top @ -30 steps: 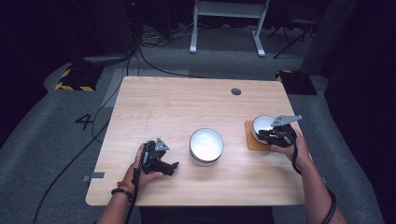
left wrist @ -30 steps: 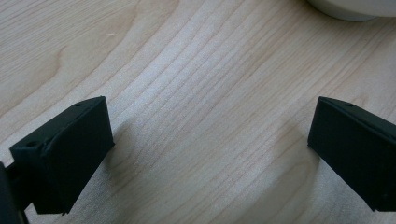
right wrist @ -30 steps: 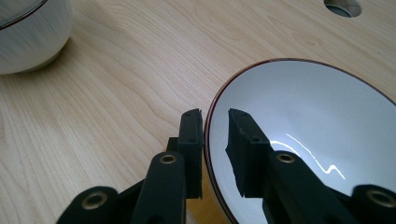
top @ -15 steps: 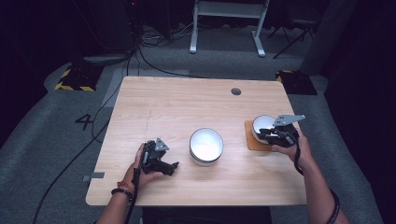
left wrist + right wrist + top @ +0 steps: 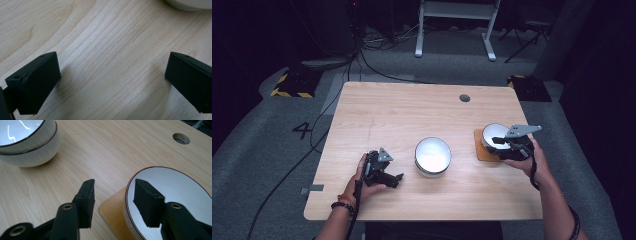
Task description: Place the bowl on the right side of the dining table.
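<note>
Right gripper jaws wide, straddling rim of bowl on coaster — left gripper wide open, resting on table

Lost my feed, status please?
Right tool open, jaws astride rim of bowl on coaster. Left tool open, idle. Stacked bowls apart. Nothing blocking.

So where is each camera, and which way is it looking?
High view: above the table's near side, looking forward and down; both forearms and both hands enter from below.
Left gripper view: on the left gripper, facing bare wood; open fingers.
Right gripper view: on the right gripper, fingers straddling the bowl's rim.
Shared: the stacked bowls.
</note>
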Available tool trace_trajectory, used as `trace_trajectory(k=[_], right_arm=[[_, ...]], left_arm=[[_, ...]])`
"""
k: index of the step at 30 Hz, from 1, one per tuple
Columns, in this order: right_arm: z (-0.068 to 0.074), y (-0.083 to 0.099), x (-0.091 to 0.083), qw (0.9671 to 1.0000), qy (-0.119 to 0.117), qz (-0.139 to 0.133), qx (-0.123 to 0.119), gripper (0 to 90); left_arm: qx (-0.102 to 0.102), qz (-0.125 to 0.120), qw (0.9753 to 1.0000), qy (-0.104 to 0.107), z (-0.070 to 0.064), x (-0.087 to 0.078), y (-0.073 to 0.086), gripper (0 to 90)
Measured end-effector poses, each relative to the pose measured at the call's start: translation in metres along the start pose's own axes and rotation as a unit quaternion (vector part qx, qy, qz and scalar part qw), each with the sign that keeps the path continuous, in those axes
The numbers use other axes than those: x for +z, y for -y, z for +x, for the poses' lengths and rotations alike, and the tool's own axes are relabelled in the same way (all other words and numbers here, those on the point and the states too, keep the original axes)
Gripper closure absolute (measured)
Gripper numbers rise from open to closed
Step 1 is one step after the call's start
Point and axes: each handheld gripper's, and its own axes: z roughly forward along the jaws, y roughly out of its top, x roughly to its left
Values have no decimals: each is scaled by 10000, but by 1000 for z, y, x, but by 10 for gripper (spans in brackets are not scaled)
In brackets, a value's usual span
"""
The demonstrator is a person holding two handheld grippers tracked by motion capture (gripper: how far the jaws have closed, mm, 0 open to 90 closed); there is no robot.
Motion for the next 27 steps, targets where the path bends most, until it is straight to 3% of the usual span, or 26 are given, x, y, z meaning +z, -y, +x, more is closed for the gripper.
trace_trajectory(k=[7, 9, 10, 17, 21, 27], right_arm=[[8, 2, -7, 9999, -18, 139, -76, 435], [9, 3, -9, 9996, 81, 236, -127, 409], [11, 4, -10, 9998, 70, 190, -34, 393], [12, 10, -19, 9997, 155, 176, 6, 311], [13, 14, -22, 9992, 339, 135, 140, 270], [16, 21, -26, 9992, 356, 194, 60, 238]], left_arm=[[1, -1, 10000, 0, 0, 0, 0, 1], [-2, -2, 10000, 3, 0, 0, 0, 1], [-1, -1, 10000, 1, 0, 0, 0, 1], [-2, 0, 10000, 3, 0, 0, 0, 1], [-8, 9, 10000, 1, 0, 0, 0, 1], [0, -2, 10000, 2, 0, 0, 0, 1]])
